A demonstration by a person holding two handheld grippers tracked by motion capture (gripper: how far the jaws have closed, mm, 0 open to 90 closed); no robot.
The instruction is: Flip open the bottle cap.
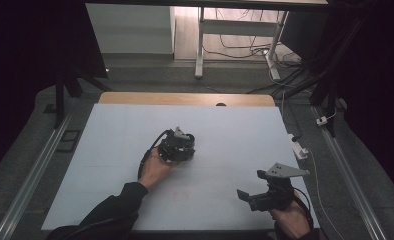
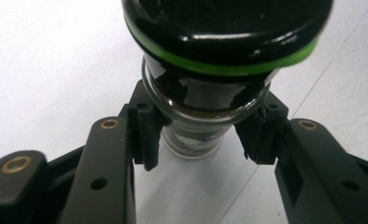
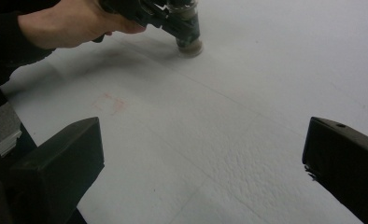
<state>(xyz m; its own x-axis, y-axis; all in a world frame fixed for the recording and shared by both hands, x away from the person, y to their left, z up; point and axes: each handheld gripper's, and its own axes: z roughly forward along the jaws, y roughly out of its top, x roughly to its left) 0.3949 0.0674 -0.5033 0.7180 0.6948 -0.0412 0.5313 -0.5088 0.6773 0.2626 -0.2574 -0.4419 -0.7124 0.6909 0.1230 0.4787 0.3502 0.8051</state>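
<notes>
A small glass jar (image 2: 198, 100) with dark contents and a black lid edged by a green ring stands on the white table sheet (image 1: 110, 150). My left gripper (image 2: 203, 135) is shut on it, with its pads (image 2: 147, 135) pressing on the glass just under the lid. In the high view the left gripper (image 1: 177, 146) sits at the middle of the table, covering the jar. The right gripper view shows the jar (image 3: 189, 30) at the top, with the left hand beside it. Near the front right corner my right gripper (image 1: 251, 185) is open with nothing between its jaws (image 3: 203, 140).
A faint red mark (image 3: 111, 103) lies on the sheet between the two grippers. The table's wooden far edge (image 1: 185, 98) shows beyond the sheet. A white power strip (image 1: 300, 148) and cables lie off the right side, and a desk frame (image 1: 200, 45) stands behind.
</notes>
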